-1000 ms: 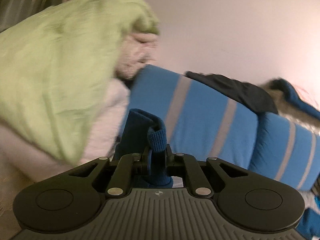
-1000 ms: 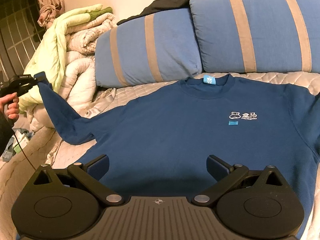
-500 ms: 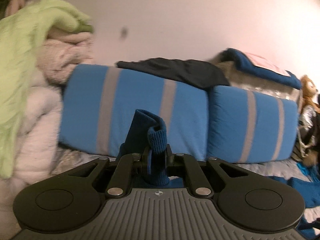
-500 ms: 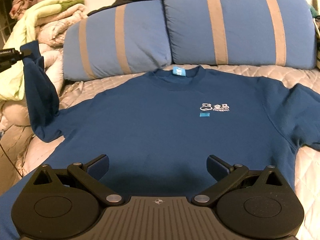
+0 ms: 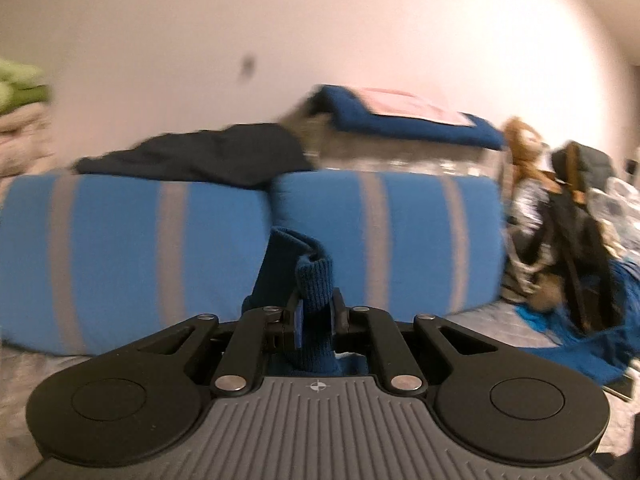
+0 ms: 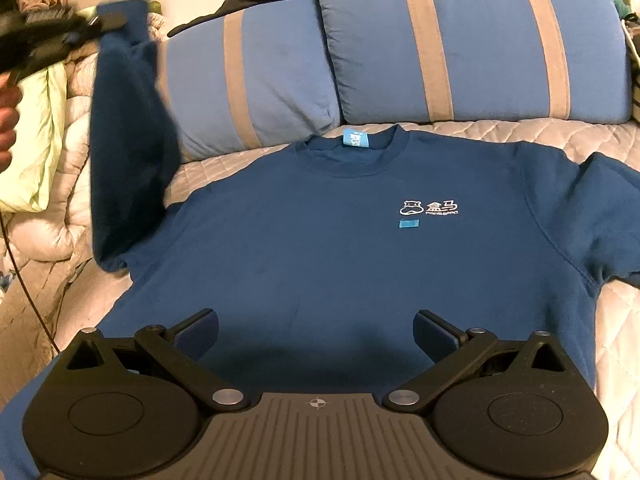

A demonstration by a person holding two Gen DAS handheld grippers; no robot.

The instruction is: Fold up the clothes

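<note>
A dark blue sweatshirt [image 6: 340, 240] with a small white logo lies face up on the quilted bed, collar toward the pillows. My left gripper [image 5: 316, 316] is shut on the ribbed cuff of its sleeve [image 5: 314, 280]. In the right wrist view the left gripper [image 6: 100, 20] holds that sleeve [image 6: 128, 136] lifted high at the upper left, hanging down to the shoulder. My right gripper [image 6: 316, 332] is open and empty, hovering over the sweatshirt's lower front. The other sleeve [image 6: 608, 216] lies at the right.
Two blue pillows with grey stripes [image 6: 472, 40] lean at the bed head, a dark garment [image 5: 200, 156] on top. Piled green and white duvets [image 6: 44, 128] sit at the left. A backpack and soft toy [image 5: 560, 208] stand at the right. A cable [image 6: 24, 280] hangs at the left.
My left gripper has swung right and risen with the cuff, so the sleeve now hangs upright instead of stretched out left. The right gripper has shifted over the shirt and stayed open.
</note>
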